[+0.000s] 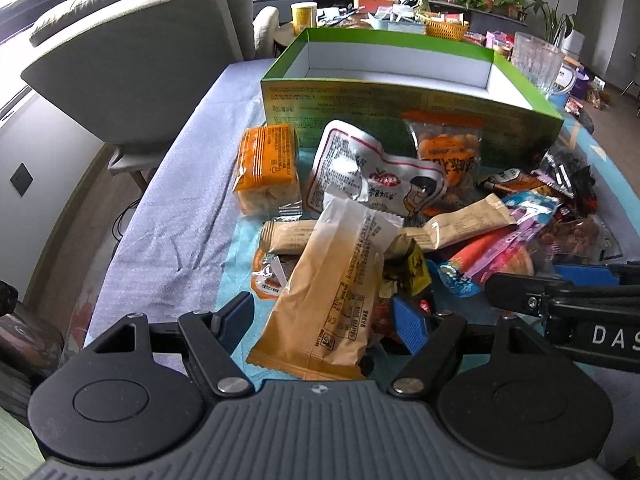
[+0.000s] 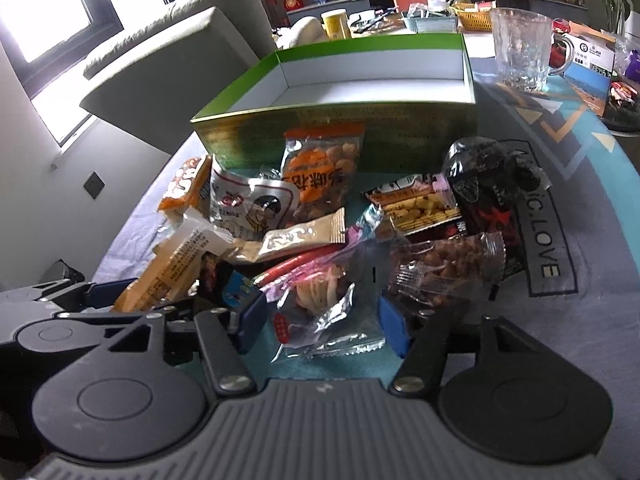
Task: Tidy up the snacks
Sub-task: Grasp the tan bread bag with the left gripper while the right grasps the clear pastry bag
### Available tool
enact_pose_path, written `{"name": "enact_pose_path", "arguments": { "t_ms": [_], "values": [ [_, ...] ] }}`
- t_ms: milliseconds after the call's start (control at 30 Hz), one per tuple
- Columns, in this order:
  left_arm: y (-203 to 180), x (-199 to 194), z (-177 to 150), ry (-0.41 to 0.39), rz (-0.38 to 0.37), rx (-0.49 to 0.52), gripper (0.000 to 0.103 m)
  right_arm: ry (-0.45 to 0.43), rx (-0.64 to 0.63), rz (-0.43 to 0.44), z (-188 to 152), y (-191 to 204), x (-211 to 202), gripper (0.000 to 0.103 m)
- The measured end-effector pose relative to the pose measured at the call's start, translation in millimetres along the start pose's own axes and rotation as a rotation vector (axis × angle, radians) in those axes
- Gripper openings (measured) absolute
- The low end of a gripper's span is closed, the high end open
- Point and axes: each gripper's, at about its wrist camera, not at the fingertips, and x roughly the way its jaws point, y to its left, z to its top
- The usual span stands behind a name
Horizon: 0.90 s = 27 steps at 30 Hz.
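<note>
A pile of snack packets lies on the table in front of an open green box [image 1: 400,108] with a white, empty inside [image 2: 360,96]. My left gripper [image 1: 324,320] is open, its blue pads on either side of a tan packet [image 1: 328,296] without closing on it. My right gripper [image 2: 322,322] is open around a clear packet with silver edges [image 2: 320,312]. An orange cracker pack [image 1: 268,168], a white cartoon pouch [image 1: 360,172] and an orange nut bag [image 2: 320,168] lie near the box. The right gripper shows in the left wrist view [image 1: 560,292].
A glass mug [image 2: 520,48] stands right of the box. A grey sofa [image 1: 132,60] is at the left. A cluttered table with a yellow tub [image 1: 304,14], a basket [image 1: 446,30] and plants lies behind. A black packet [image 2: 488,184] and a peanut bag [image 2: 448,264] lie at the right.
</note>
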Motion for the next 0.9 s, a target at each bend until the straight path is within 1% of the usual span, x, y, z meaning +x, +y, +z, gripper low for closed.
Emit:
{"name": "enact_pose_path", "arguments": {
  "t_ms": [67, 100, 133, 167, 233, 267, 367, 567, 800, 833, 900],
  "values": [
    [2.0, 1.2, 0.6, -0.006, -0.014, -0.015, 0.068, 0.006, 0.004, 0.007, 0.1, -1.4, 4.7, 0.054],
    [3.3, 0.8, 0.9, -0.009, -0.029, -0.022, 0.06, -0.001, 0.0, 0.009, -0.3, -1.3, 5.6, 0.054],
    [5.0, -0.3, 1.2, -0.011, -0.046, -0.028, 0.055, -0.006, -0.008, 0.009, -0.5, -0.7, 5.8, 0.054],
    [5.6, -0.2, 1.5, -0.011, -0.054, -0.031, 0.053, -0.015, -0.016, 0.009, -0.6, -0.1, 4.7, 0.054],
    [7.1, -1.4, 1.1, -0.014, -0.066, -0.035, 0.045, -0.036, -0.024, 0.016, -1.1, 0.1, -0.2, 0.054],
    [7.4, -2.2, 1.0, -0.016, -0.068, -0.036, 0.043, -0.044, -0.027, 0.016, -1.0, 0.7, -2.1, 0.053],
    [8.1, -6.9, 1.8, -0.025, -0.072, -0.041, 0.043, -0.066, -0.035, 0.02, -1.2, 1.3, -10.6, 0.053],
    [7.9, -29.2, 5.8, -0.095, -0.08, -0.029, 0.043, -0.114, -0.043, 0.025, 2.1, 2.9, -25.8, 0.053],
    [8.4, -50.2, 11.2, -0.161, -0.083, -0.033, 0.043, -0.192, -0.054, 0.026, 6.5, 4.8, -47.3, 0.053],
    [8.2, -52.2, 12.2, -0.167, -0.083, -0.033, 0.042, -0.203, -0.054, 0.025, 7.4, 4.6, -49.9, 0.053],
    [9.0, -55.4, 14.7, -0.185, -0.087, -0.031, 0.038, -0.223, -0.059, 0.024, 9.5, 4.1, -55.0, 0.053]
  ]
}}
